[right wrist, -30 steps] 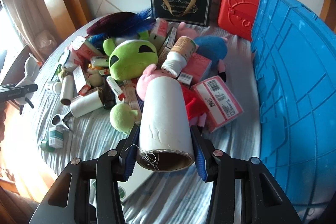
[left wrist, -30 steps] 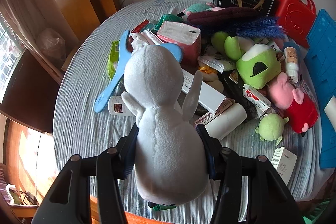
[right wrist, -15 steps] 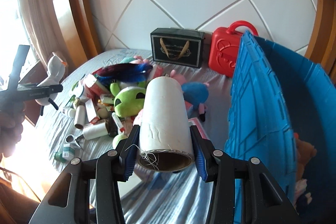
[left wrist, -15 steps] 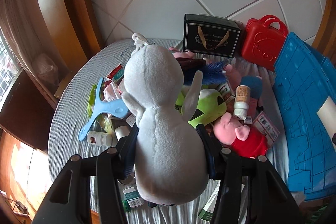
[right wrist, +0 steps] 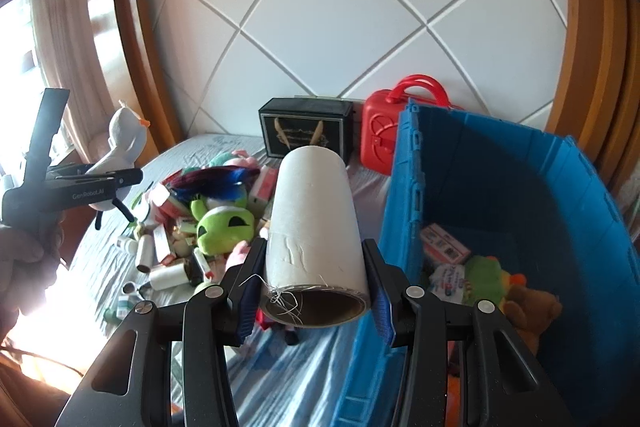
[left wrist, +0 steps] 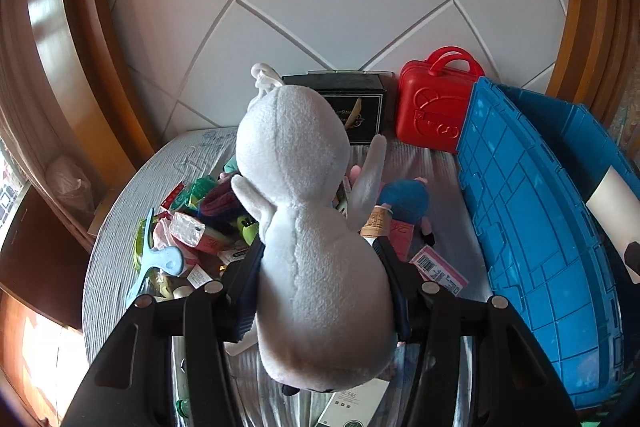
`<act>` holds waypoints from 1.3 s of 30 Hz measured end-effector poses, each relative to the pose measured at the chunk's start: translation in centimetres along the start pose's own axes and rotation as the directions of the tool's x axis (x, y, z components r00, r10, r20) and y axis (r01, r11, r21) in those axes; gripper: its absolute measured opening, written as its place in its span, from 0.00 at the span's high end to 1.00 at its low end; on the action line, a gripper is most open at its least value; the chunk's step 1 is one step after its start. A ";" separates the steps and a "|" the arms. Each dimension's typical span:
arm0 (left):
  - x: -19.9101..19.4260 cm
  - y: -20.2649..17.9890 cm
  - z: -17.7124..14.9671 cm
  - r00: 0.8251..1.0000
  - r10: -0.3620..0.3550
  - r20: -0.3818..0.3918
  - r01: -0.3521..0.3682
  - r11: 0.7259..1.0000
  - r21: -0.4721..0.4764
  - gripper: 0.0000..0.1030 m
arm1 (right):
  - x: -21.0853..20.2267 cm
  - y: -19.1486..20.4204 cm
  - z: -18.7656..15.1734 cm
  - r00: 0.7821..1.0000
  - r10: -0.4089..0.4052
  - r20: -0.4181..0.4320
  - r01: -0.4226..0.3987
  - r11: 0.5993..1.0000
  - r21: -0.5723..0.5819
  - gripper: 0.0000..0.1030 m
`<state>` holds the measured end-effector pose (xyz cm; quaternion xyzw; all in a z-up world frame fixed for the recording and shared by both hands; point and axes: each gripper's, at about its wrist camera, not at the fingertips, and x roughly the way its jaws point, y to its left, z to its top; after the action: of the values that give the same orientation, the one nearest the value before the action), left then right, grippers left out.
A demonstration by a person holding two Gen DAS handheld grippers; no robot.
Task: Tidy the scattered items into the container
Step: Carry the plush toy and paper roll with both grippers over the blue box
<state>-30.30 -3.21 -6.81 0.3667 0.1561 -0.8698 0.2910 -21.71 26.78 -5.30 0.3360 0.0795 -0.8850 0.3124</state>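
- Left of the blue container (left wrist: pixel 532 227), in the left wrist view, the left gripper (left wrist: pixel 320 283) is seen with its jaws clamped on the body of a grey plush toy (left wrist: pixel 308 211), which is held raised above the bed (left wrist: pixel 120 239).
- Below the toy, also left of the container, a heap of scattered items (left wrist: pixel 200 227) is spread over the striped cover; a blue plush (left wrist: pixel 404 197) and a pink barcoded packet (left wrist: pixel 438 269) are found between the heap and the container wall.
- Behind the container's near corner, a red case (left wrist: pixel 436 107) is stood against the wall, with a black gift box (left wrist: pixel 360 107) just beside it.
- Over the container's left wall, in the right wrist view, the right gripper (right wrist: pixel 314 291) is seen with its jaws closed on a white paper roll (right wrist: pixel 314 227), whose open core is turned toward the camera.
- Inside the blue container (right wrist: pixel 500 163), a boxed packet (right wrist: pixel 444 245), a green plush (right wrist: pixel 486 277) and a brown plush (right wrist: pixel 528 307) are seen lying on the bottom.
- Well left of the container, the left gripper (right wrist: pixel 124 179) is shown from the side, held in a hand (right wrist: pixel 24 251), with the grey plush toy (right wrist: pixel 124 143) gripped at its tip above the heap (right wrist: pixel 208 211).
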 end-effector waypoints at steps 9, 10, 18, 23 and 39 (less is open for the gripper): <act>-1.0 -8.7 2.3 0.997 -0.078 0.020 0.076 0.991 0.109 0.50 | -3.4 -5.9 -0.5 0.997 -0.064 0.040 0.061 0.996 0.061 0.56; -1.2 -9.9 2.6 0.996 -0.090 0.022 0.087 0.988 0.125 0.50 | -3.7 -6.7 -0.6 0.997 -0.071 0.042 0.068 0.995 0.072 0.56; -2.0 -18.7 4.6 0.982 -0.187 0.027 0.174 0.952 0.252 0.50 | -6.3 -12.8 -2.1 0.987 -0.153 0.047 0.144 0.976 0.161 0.56; -2.5 -23.5 5.3 0.969 -0.245 0.025 0.226 0.923 0.313 0.50 | -7.2 -16.1 -2.8 0.978 -0.204 0.039 0.192 0.960 0.203 0.56; -0.4 -33.8 8.2 0.943 -0.332 -0.009 0.307 0.861 0.406 0.50 | -8.0 -23.3 -4.5 0.957 -0.291 -0.006 0.281 0.918 0.279 0.56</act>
<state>-55.52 19.37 1.04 0.3609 0.0237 -0.9300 0.0657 -28.74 50.79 -5.22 0.3453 -0.0026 -0.9293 0.1311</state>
